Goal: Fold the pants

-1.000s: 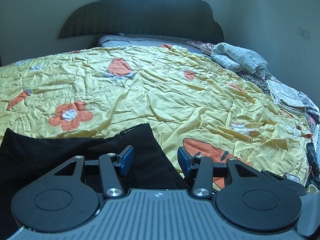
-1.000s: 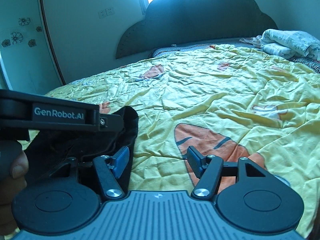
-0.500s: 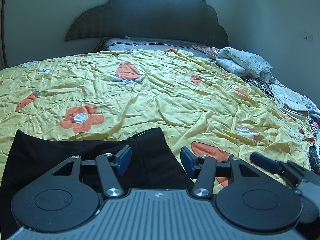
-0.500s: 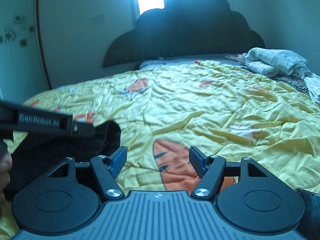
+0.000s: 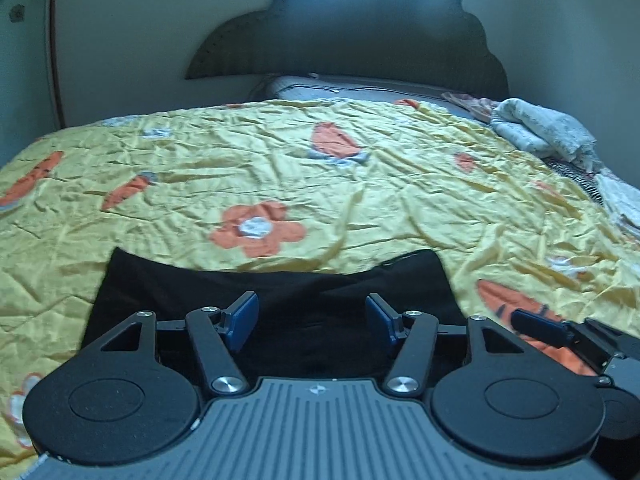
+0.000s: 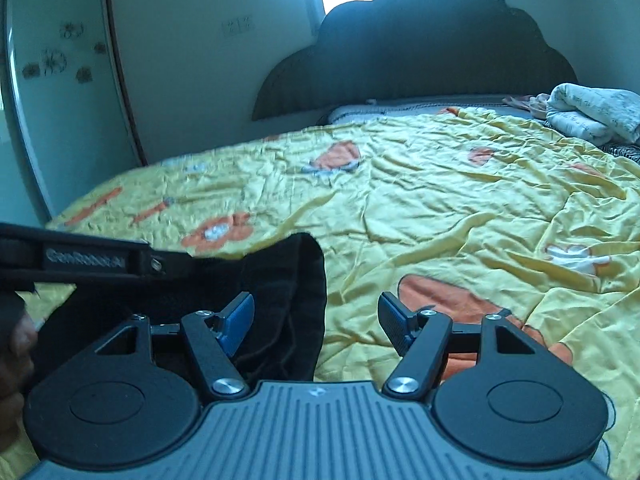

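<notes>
2 grippers hang over the pants on the bed, holding nothing. The left gripper has jaws opening; the right gripper has jaws spread. Grab 1 edge each and fold flat.

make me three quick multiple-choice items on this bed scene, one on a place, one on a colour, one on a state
1. Where do the black pants lie?
A. on the near part of the yellow quilt
B. against the headboard
C. on the floor

2. What colour are the quilt's flowers?
A. purple
B. orange
C. green

3. How is the left tool?
A. clamped on the pants
B. out of view
C. jaws apart, gripping nothing

Answers: 1 A, the pants lie just ahead of both tools; 2 B, orange petals around a white centre; 3 C, its blue pads stand apart above the fabric, still opening.
</notes>
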`<action>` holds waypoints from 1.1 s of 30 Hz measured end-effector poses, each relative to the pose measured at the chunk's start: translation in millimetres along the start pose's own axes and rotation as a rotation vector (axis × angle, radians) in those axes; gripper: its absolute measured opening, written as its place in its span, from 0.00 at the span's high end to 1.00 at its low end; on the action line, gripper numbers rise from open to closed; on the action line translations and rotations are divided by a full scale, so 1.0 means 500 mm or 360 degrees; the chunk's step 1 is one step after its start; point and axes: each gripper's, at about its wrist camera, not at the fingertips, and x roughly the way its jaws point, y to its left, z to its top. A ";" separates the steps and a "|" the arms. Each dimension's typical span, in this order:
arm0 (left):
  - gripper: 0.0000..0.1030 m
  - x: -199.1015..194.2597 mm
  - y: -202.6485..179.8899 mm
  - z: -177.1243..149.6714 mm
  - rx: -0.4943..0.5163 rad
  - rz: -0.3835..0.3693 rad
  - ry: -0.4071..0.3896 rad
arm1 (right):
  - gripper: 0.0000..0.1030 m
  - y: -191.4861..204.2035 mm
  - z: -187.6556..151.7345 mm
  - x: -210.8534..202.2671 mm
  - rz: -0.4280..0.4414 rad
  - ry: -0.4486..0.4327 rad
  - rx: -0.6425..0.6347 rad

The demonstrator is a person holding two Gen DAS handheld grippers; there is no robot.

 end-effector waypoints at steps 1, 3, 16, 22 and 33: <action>0.37 -0.002 0.014 -0.006 0.0006 0.0025 -0.0003 | 0.34 0.004 -0.005 0.006 -0.0023 0.0026 -0.0038; 0.37 -0.004 0.043 -0.023 0.0013 0.0088 0.0017 | 0.34 0.011 -0.016 0.010 -0.0069 0.0060 -0.0120; 0.33 -0.039 0.130 -0.058 0.0080 0.0237 -0.0018 | 0.34 -0.013 0.005 -0.046 0.0282 -0.0040 0.0081; 0.32 -0.002 0.165 -0.027 0.0041 0.0242 0.0056 | 0.34 -0.006 0.051 0.027 0.0387 0.0025 0.0067; 0.31 0.084 0.230 0.017 -0.0023 0.0368 0.0144 | 0.89 -0.042 0.080 0.168 0.0518 0.0183 0.0242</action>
